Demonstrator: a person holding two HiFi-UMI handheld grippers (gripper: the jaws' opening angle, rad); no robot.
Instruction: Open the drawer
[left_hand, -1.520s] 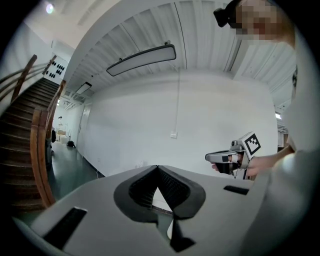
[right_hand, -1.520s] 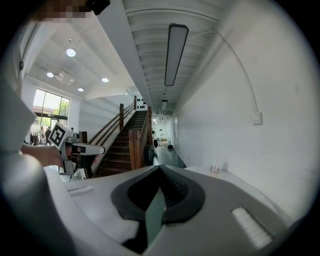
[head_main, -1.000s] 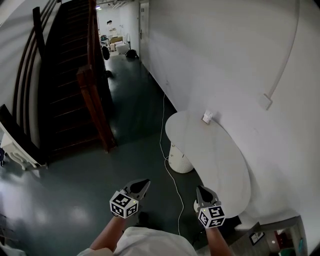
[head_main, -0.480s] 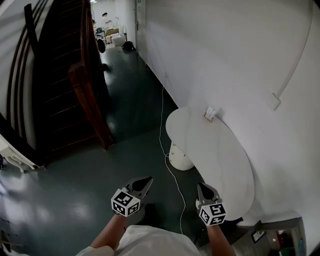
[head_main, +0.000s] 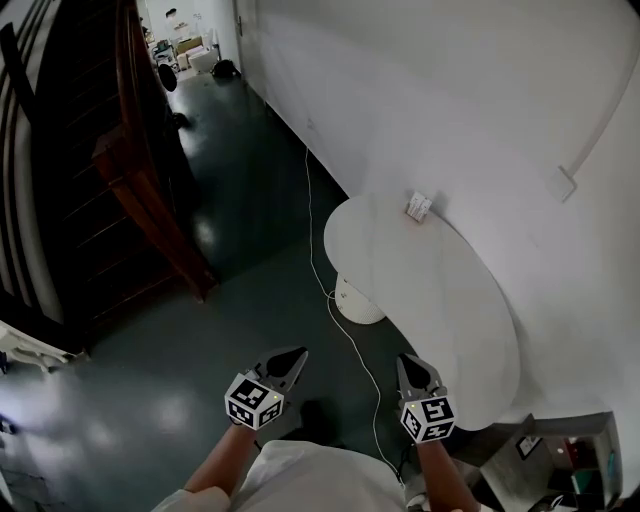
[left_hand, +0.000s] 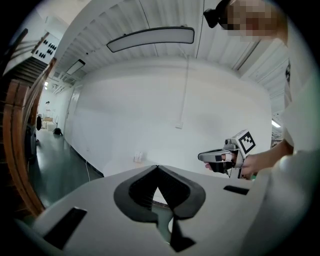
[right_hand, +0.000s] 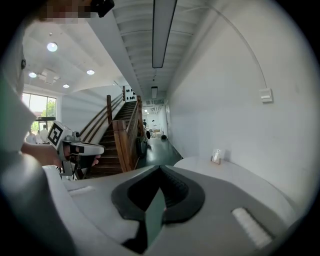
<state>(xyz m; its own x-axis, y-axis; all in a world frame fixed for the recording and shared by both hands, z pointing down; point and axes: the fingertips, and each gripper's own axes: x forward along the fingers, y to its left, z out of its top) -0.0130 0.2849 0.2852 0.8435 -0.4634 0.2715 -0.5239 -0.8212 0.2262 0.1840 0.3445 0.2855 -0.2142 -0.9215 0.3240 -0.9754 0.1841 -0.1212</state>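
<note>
No drawer shows plainly in any view. In the head view my left gripper (head_main: 298, 352) and right gripper (head_main: 405, 358) are held side by side above the dark floor, both pointing ahead with nothing in them. The left one's jaws meet at the tips (left_hand: 157, 166). The right one's jaws also meet at the tips (right_hand: 160, 166). A white oval table (head_main: 430, 300) stands against the wall, just ahead and to the right of the right gripper. Each gripper view catches the other gripper: the right gripper (left_hand: 202, 156) and the left gripper (right_hand: 100, 148).
A small white holder (head_main: 417, 208) stands on the table by the wall. A white cylinder (head_main: 355, 300) sits under the table, and a cable (head_main: 318, 250) trails along the floor. A wooden staircase (head_main: 140, 190) rises at left. A grey low unit (head_main: 560, 440) shows at bottom right.
Both grippers have moved forward along the hallway, staying shut. The table has drawn nearer and the staircase has slid to the left.
</note>
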